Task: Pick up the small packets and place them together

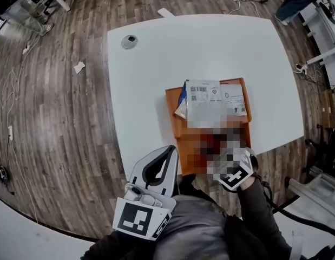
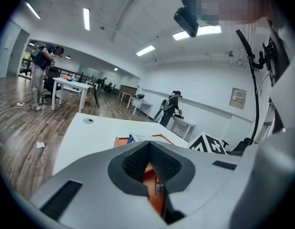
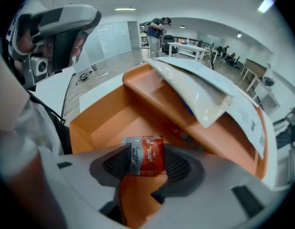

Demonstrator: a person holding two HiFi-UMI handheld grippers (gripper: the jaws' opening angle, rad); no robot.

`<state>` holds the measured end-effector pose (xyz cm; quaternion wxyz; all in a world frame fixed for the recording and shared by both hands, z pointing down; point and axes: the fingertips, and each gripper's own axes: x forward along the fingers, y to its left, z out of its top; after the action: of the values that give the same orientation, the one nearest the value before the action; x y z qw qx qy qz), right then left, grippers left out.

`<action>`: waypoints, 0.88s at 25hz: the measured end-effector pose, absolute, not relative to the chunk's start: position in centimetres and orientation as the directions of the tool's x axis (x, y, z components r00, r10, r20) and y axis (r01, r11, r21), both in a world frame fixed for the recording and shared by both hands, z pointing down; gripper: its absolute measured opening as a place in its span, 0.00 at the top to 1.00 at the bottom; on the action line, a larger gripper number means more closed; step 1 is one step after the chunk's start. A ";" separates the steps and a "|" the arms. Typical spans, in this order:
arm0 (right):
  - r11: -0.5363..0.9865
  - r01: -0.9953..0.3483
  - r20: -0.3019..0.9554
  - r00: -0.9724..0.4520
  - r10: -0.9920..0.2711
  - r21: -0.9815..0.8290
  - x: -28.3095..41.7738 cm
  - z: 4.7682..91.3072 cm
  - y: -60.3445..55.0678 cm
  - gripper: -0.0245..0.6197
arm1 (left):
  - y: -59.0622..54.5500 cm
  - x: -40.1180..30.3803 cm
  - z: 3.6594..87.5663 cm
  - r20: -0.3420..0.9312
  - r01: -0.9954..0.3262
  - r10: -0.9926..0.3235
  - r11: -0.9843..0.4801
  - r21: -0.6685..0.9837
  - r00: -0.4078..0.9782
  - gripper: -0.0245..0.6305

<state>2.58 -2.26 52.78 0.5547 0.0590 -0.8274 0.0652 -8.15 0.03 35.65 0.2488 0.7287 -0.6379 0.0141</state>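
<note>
Wooden floor (image 1: 59, 118): runs round the table on every side in the head view; a scrap of paper (image 1: 79, 66) lies on it at 9 o'clock of the table
White table (image 1: 156, 75): large top with rounded corners, mostly bare
Orange tray (image 1: 172, 112): on the table toward its 5 o'clock edge; a cross wall splits it into a far compartment at 12 o'clock and a near one at 6 o'clock
Flat pouches (image 1: 204, 103): pale bags with printed labels, piled over the far compartment; in the right gripper view the top one overhangs the cross wall toward the near compartment
Left gripper (image 2: 149, 147): at 7 o'clock of the tray, off the table's near edge and clear of the tray; its jaws are brought together at the tips, with nothing between the pads
Right gripper (image 3: 146, 162): at the tray's 6 o'clock end, tipped steeply down into the near compartment; jaws partway apart, with a pad against each side edge of the packet, which fills the gap
Round cap (image 1: 129, 41): grey disc set in the table near its 10 o'clock corner, well apart from the tray
Small red packet (image 3: 148, 151): red and silver sachet, face toward the camera, between the right gripper's pads over the near compartment's floor; whether it rests on that floor I cannot tell
</note>
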 end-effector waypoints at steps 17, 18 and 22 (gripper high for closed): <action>0.976 -0.197 0.799 -0.570 -0.190 0.092 2.8 45.4 -0.4 0.90 | 2.7 -3.0 30.9 0.266 -0.955 -0.940 -0.142 0.262 0.213 0.96; 0.975 -0.197 0.786 -0.585 -0.198 0.099 3.0 44.6 -0.1 0.90 | 3.0 -2.4 30.5 0.260 -0.956 -0.941 -0.148 0.255 0.215 0.96; 0.966 -0.226 0.733 -0.636 -0.242 0.124 4.4 41.7 0.2 0.90 | 3.7 -0.2 29.2 0.241 -0.958 -0.943 -0.175 0.229 0.230 0.96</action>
<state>4.35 0.20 41.69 0.4068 0.1295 -0.9043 -0.0102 -0.23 3.71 29.17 0.1672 0.7663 -0.6200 0.0221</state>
